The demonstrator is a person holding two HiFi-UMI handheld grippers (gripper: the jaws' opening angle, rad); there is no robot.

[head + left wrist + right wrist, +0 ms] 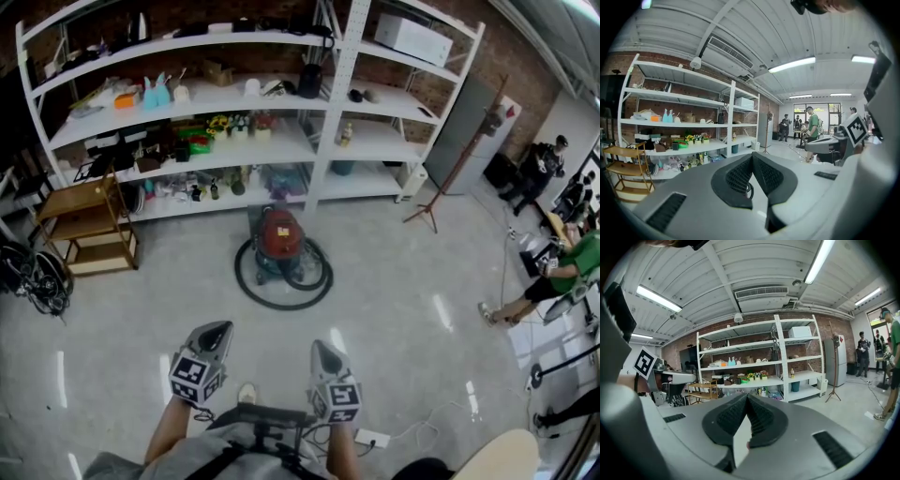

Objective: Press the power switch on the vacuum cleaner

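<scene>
A red-topped canister vacuum cleaner [279, 239] stands on the floor in front of the shelves, its black hose [281, 286] coiled in a ring around it. Its power switch is too small to make out. My left gripper [213, 336] and right gripper [325, 357] are held side by side near my body, well short of the vacuum. In the left gripper view the left gripper [752, 157] has its jaws tip to tip with nothing between them. The right gripper [746, 398] looks the same in its own view. The vacuum is hidden in both gripper views.
White shelving [309, 131] full of small items runs along the brick wall behind the vacuum. A wooden cart [86, 225] stands at left, a coat stand [450, 178] at right. People sit and stand at the far right [553, 272]. A white power strip [372, 438] lies by my feet.
</scene>
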